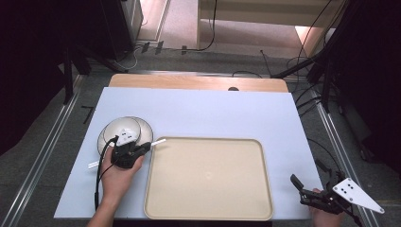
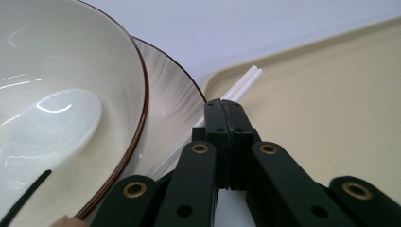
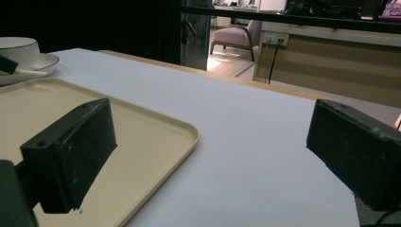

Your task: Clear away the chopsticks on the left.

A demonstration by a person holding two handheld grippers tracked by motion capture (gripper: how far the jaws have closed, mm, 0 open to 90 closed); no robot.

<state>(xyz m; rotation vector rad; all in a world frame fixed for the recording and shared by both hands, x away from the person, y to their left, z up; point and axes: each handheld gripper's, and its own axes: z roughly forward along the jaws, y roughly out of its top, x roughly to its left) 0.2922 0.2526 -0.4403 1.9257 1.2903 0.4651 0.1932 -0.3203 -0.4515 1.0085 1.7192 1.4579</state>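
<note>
The left tool (image 2: 226, 109) is clamped on a pair of white chopsticks (image 2: 246, 81), just beside the bowl (image 2: 71, 66) and plate (image 2: 170, 94), their tips over the tray (image 1: 208, 177) edge. The right tool (image 3: 208, 156) gapes wide, holding nothing, above the bench (image 1: 213, 113).

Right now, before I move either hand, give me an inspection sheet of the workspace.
Surface: pale blue mat over a wooden table.
Job's things: white chopsticks lying beside the plate, tips over the corner of the beige tray; bowl on the plate, white spoon inside.
Clutter: nothing seen.
Grippers: left gripper shut over the chopsticks, a grip on them not confirmed; right gripper open, empty, at the mat's right edge.
Cables: black cable trailing from the left gripper; more on the floor beyond the table.
Surroundings: dark frames either side, chair in the background.
</note>
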